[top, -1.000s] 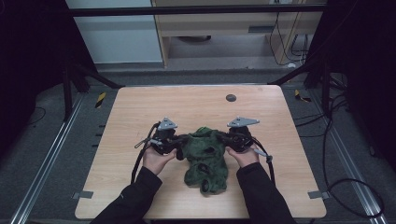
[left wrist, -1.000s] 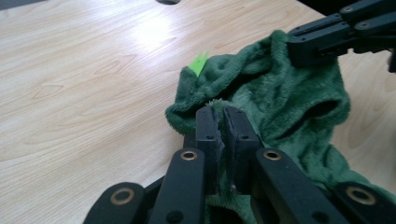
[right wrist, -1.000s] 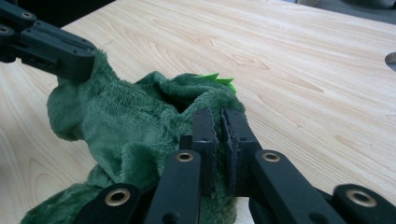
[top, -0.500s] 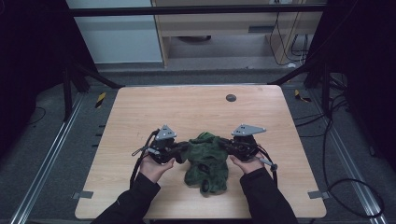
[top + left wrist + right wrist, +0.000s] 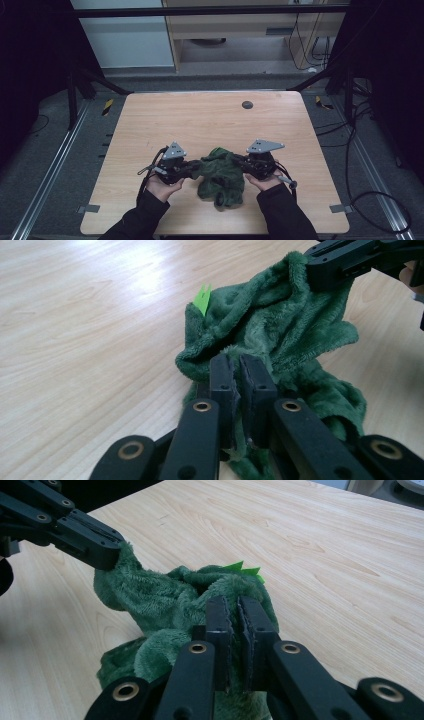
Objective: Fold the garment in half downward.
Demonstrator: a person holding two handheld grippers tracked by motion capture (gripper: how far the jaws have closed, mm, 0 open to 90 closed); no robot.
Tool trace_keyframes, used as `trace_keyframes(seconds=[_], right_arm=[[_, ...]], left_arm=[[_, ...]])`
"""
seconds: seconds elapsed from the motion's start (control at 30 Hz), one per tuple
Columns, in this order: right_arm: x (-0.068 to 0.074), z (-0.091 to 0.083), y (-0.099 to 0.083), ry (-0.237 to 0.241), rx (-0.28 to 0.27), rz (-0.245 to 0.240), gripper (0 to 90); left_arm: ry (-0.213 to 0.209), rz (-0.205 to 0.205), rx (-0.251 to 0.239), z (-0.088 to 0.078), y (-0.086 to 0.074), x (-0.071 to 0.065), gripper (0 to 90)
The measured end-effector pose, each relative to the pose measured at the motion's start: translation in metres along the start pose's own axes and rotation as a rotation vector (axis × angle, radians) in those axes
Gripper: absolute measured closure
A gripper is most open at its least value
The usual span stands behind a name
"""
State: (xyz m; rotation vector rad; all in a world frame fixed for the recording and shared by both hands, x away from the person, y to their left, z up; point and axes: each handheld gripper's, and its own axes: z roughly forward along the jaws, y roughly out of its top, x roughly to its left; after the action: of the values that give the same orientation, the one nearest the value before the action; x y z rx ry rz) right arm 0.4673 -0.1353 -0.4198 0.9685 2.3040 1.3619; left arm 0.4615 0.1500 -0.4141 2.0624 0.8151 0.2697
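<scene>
A crumpled green cloth (image 5: 220, 176) lies on the near half of a light wooden table (image 5: 210, 125), between the person's two hands. It is soft and fleecy, bunched into folds, and a small bright green tag (image 5: 202, 298) sticks up from one of its upper edges. The left gripper (image 5: 192, 168) comes in from the left side of the cloth and the right gripper (image 5: 240, 164) from the right side, and each has pinched a bit of the fabric near its own edge. In the left gripper view, the left gripper's two black jaws stand almost together with a fold of cloth clamped between them, and the rest of the cloth rises behind them toward the other gripper, which grips the far upper corner. In the right gripper view the right gripper's jaws are likewise pressed nearly together on a fold of the cloth, with the green tag just beyond them, and the left gripper holds the corner at the upper left. The part of the cloth between the two grippers is lifted a little and drawn across, while its lower part sags and rests on the table toward the near edge. A small dark round spot (image 5: 247, 105) sits on the table's far side, well apart from the cloth.
</scene>
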Motion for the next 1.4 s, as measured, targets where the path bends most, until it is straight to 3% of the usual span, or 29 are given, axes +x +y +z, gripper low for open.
trace_keyframes(seconds=[0.57,0.9,1.4], right_arm=[[0.009,-0.020,-0.024,0.024,0.024,-0.010,83.3],[0.016,-0.021,-0.038,0.045,0.048,-0.017,82.4],[0.023,-0.020,-0.061,0.071,0.094,0.015,81.0]], left_arm=[[-0.035,0.021,0.021,-0.003,-0.010,-0.015,85.1],[-0.059,0.019,0.056,-0.003,-0.025,-0.021,85.0],[-0.087,0.026,0.125,0.009,-0.041,-0.029,85.0]])
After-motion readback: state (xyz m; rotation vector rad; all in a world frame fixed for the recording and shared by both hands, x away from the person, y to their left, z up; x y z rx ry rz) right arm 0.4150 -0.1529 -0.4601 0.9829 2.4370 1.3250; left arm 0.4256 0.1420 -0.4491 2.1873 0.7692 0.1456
